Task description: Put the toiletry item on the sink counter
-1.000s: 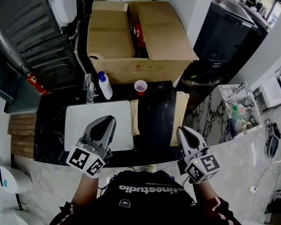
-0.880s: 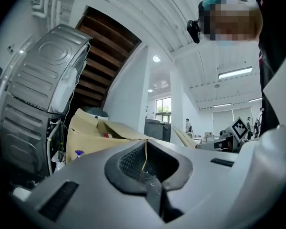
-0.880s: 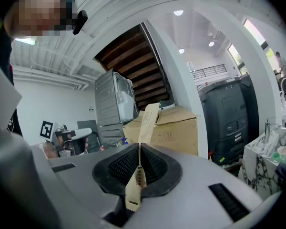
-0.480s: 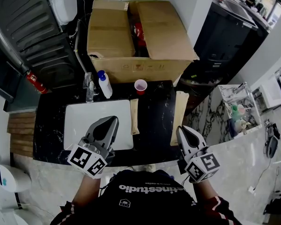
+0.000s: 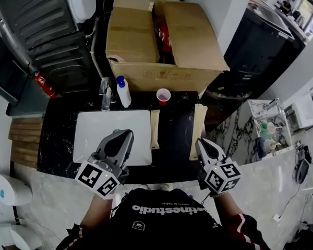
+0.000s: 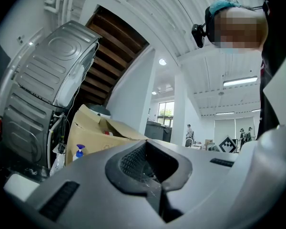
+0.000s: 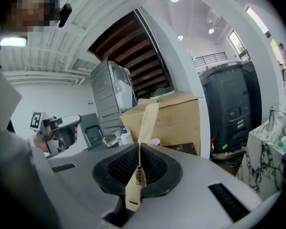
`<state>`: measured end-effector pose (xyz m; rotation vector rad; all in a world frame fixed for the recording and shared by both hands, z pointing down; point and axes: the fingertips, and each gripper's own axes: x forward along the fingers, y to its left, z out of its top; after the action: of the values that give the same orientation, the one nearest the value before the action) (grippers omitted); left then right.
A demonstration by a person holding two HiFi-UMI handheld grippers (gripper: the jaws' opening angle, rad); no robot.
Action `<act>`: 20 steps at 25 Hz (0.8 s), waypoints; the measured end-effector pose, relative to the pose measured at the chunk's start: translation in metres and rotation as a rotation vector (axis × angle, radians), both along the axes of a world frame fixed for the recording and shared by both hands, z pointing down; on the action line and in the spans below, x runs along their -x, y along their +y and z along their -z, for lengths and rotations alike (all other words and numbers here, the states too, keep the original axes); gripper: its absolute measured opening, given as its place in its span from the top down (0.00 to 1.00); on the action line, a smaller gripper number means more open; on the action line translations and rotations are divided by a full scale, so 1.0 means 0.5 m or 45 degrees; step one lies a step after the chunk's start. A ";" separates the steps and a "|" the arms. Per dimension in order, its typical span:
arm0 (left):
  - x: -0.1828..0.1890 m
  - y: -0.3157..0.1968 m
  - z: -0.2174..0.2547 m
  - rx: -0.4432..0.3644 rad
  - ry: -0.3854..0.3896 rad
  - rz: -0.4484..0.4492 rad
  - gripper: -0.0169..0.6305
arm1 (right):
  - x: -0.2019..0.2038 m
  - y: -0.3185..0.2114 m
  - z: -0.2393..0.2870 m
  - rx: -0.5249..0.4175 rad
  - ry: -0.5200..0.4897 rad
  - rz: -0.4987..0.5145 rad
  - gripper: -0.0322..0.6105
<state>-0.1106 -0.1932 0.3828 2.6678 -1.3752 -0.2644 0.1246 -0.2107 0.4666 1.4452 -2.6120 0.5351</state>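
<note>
A long tan paper packet (image 7: 147, 118) stands up from between the jaws of my right gripper (image 7: 138, 162), which is shut on its lower end. From the head view this packet (image 5: 198, 128) lies over the right part of the black counter (image 5: 175, 139), ahead of the right gripper (image 5: 201, 141). A second tan packet (image 5: 155, 129) rests flat on the counter beside the white sink basin (image 5: 94, 134). My left gripper (image 5: 126, 135) hovers over the basin's near right corner, shut and empty (image 6: 154, 185).
Behind the basin stand a faucet (image 5: 105, 94), a white bottle with a blue cap (image 5: 124, 92) and a pink cup (image 5: 163, 96). A large open cardboard box (image 5: 188, 40) sits behind the counter. A dark appliance (image 5: 41, 30) is at the left, a marble shelf (image 5: 255, 134) at the right.
The whole scene has slid slightly down and right in the head view. Both grippers keep nearly the same places; the right one still holds the packet.
</note>
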 end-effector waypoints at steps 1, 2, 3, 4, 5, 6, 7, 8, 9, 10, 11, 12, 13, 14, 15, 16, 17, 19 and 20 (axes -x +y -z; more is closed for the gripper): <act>0.005 0.002 -0.001 0.002 0.004 0.006 0.95 | 0.002 -0.007 -0.019 0.029 0.010 0.005 0.88; 0.009 0.003 -0.002 0.005 0.010 0.011 0.95 | 0.003 -0.015 -0.039 0.062 0.021 0.010 0.88; 0.013 0.005 -0.003 0.009 0.016 0.015 0.95 | 0.005 -0.024 -0.060 0.102 0.031 0.017 0.88; 0.016 0.006 -0.005 0.014 0.021 0.019 0.95 | 0.007 -0.032 -0.084 0.150 0.038 0.024 0.88; 0.019 0.007 -0.007 0.019 0.024 0.023 0.95 | 0.009 -0.041 -0.108 0.207 0.043 0.029 0.88; 0.022 0.009 -0.009 0.025 0.027 0.028 0.95 | 0.011 -0.050 -0.131 0.265 0.047 0.031 0.88; 0.026 0.011 -0.010 0.030 0.029 0.032 0.95 | 0.015 -0.059 -0.151 0.315 0.053 0.032 0.88; 0.030 0.013 -0.012 0.033 0.031 0.036 0.95 | 0.019 -0.067 -0.167 0.351 0.061 0.035 0.88; 0.035 0.015 -0.012 0.035 0.034 0.041 0.95 | 0.024 -0.076 -0.180 0.376 0.071 0.039 0.88; 0.041 0.017 -0.013 0.036 0.038 0.047 0.95 | 0.030 -0.085 -0.193 0.397 0.079 0.042 0.88; 0.047 0.019 -0.014 0.038 0.043 0.053 0.95 | 0.036 -0.094 -0.206 0.419 0.079 0.042 0.88; 0.054 0.020 -0.015 0.042 0.048 0.060 0.95 | 0.041 -0.105 -0.220 0.447 0.072 0.037 0.88; 0.060 0.021 -0.018 0.048 0.053 0.068 0.95 | 0.046 -0.115 -0.237 0.481 0.063 0.025 0.88; 0.065 0.022 -0.021 0.056 0.058 0.074 0.95 | 0.050 -0.124 -0.256 0.521 0.055 0.010 0.88; 0.068 0.024 -0.025 0.065 0.063 0.079 0.95 | 0.054 -0.132 -0.275 0.562 0.050 -0.004 0.88; 0.071 0.027 -0.028 0.073 0.068 0.082 0.95 | 0.059 -0.138 -0.293 0.600 0.047 -0.011 0.88; 0.073 0.029 -0.030 0.079 0.072 0.083 0.95 | 0.065 -0.144 -0.309 0.636 0.043 -0.013 0.88; 0.079 0.035 -0.034 0.088 0.071 0.088 0.95 | 0.082 -0.156 -0.338 0.708 0.031 -0.006 0.88; 0.083 0.037 -0.037 0.093 0.069 0.093 0.95 | 0.089 -0.162 -0.351 0.740 0.029 -0.001 0.88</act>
<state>-0.1520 -0.1749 0.4013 2.5368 -1.4393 -0.2859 0.0800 -0.2916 0.6421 1.2387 -2.1615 1.1468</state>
